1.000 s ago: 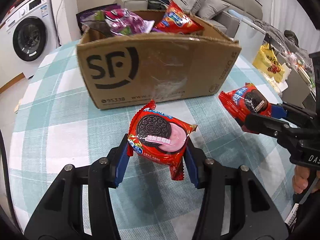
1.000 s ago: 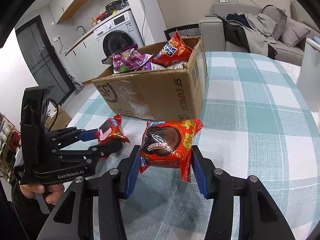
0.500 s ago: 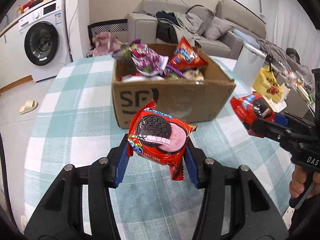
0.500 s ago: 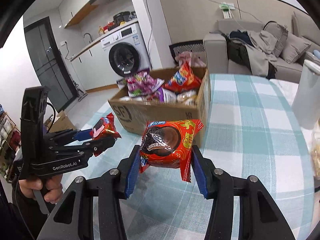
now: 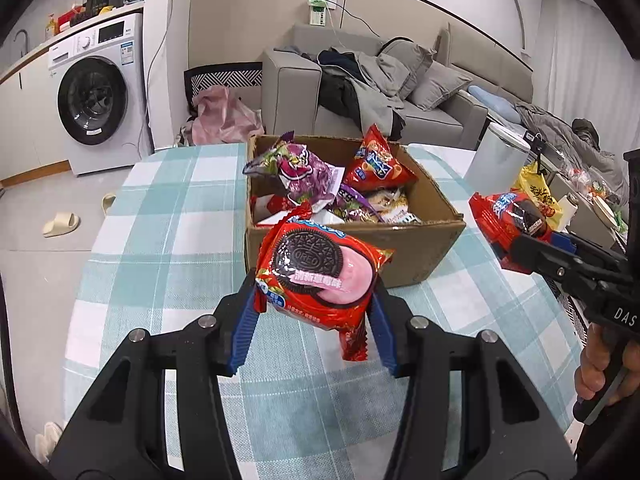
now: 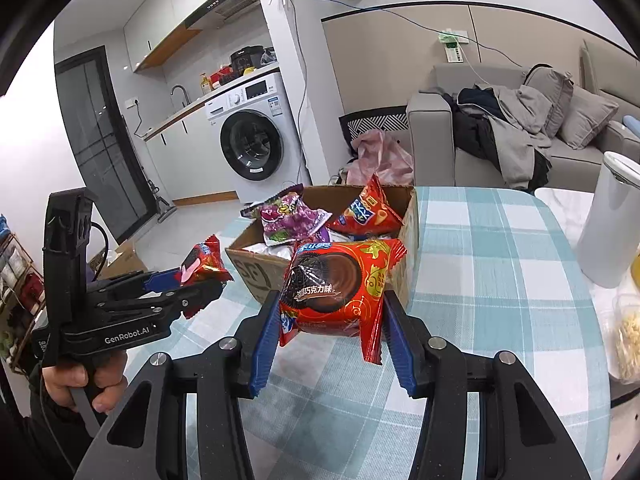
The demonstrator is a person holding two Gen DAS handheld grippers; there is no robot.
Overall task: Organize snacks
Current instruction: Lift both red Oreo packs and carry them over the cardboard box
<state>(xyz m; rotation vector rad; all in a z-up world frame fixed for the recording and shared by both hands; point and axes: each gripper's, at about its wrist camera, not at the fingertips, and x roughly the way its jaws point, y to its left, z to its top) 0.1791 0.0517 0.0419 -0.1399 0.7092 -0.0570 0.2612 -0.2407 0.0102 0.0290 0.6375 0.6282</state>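
At the bottom centre of the left wrist view, the left hand-held gripper (image 5: 316, 300) pinches a red Oreo packet with a pink cream picture (image 5: 320, 276) between its blue pads, the packet lifted clear of the checked worktop (image 5: 160, 264). Just behind it, in the middle of the frame, sits the open cardboard box (image 5: 416, 244), with a purple snack bag (image 5: 304, 172) and a red chip bag (image 5: 376, 164) sticking up from it among other packets. At the right edge of that frame the right hand-held gripper (image 5: 516, 240) appears from the side. Low in the centre of the right wrist view, that gripper (image 6: 332, 312) is clamped on a red chocolate Oreo packet (image 6: 340, 284), also raised above the worktop and in front of the box. At the right edge of this frame a white container (image 6: 608, 220) stands on the worktop.
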